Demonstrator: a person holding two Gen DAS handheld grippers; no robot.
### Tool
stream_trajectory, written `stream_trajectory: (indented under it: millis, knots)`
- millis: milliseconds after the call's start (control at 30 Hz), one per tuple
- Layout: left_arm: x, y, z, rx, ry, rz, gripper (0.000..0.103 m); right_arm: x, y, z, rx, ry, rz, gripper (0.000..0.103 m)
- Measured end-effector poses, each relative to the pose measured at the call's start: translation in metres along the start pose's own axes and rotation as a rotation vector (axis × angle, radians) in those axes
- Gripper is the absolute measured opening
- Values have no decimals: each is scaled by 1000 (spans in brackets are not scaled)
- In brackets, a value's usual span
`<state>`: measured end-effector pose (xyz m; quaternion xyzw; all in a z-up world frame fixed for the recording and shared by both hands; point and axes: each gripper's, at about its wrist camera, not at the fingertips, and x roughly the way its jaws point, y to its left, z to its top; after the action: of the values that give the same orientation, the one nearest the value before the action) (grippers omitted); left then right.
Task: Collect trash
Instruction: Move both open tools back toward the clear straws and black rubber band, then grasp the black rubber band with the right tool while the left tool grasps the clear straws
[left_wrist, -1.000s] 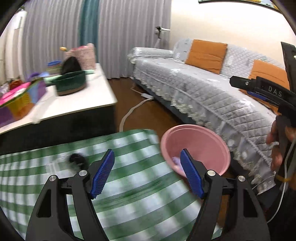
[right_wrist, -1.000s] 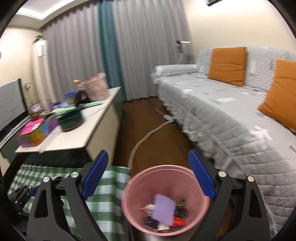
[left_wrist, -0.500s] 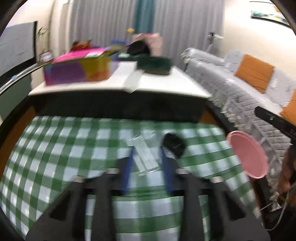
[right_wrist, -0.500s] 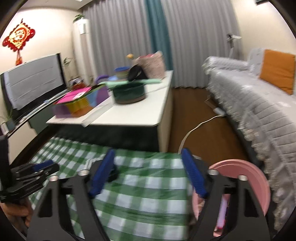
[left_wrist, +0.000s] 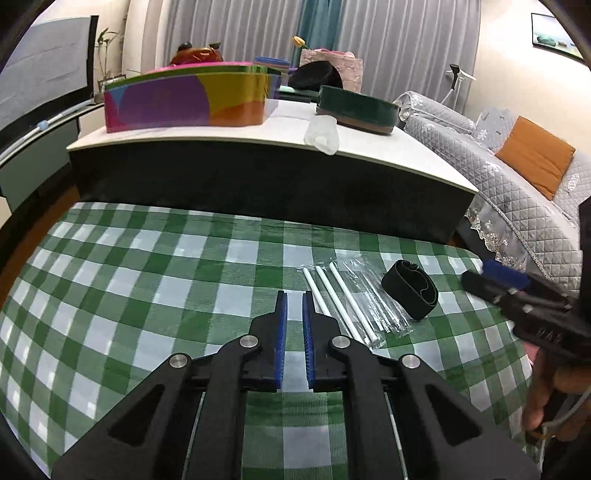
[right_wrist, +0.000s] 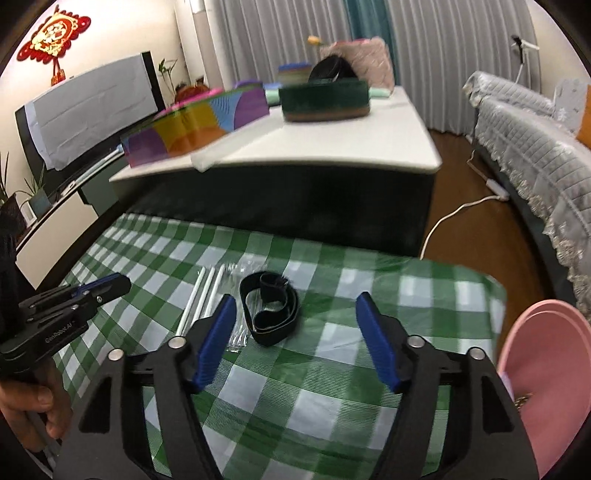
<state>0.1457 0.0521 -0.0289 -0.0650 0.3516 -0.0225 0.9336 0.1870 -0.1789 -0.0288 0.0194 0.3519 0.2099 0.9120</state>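
The pink bin (right_wrist: 532, 387) was cut off by the right wrist picture's right edge, its contents mostly hidden; the left tool (left_wrist: 293, 299) covered the near ends of the white straws (left_wrist: 334, 301); the coloured box (right_wrist: 195, 125) on the far table (right_wrist: 332, 147) was blurred there.

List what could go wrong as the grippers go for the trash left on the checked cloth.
1. The straws lie flat in a clear wrapper; the left gripper, its jaws just closed on nothing, must reopen and may only slide them.
2. The black band overlaps the wrapper, so the open right gripper could drag both.
3. The pink bin sits past the cloth's edge; a loose grip may drop trash short.
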Motion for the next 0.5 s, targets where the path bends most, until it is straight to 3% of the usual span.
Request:
stream_trajectory:
  millis: [333, 400, 467, 500]
  knots:
    - [27, -6, -1, -23, 50, -57, 8, 37, 1, -5, 6, 72, 45, 66]
    - [32, -10, -1, -24, 61, -68, 9, 39, 1, -5, 2, 88, 60, 55]
    - [37, -15, -2, -26, 79, -80, 9, 42, 2, -6, -4, 106, 81, 35]
    - [41, -17, -2, -28, 91, -87, 9, 41, 1, -6, -6, 107, 83, 31]
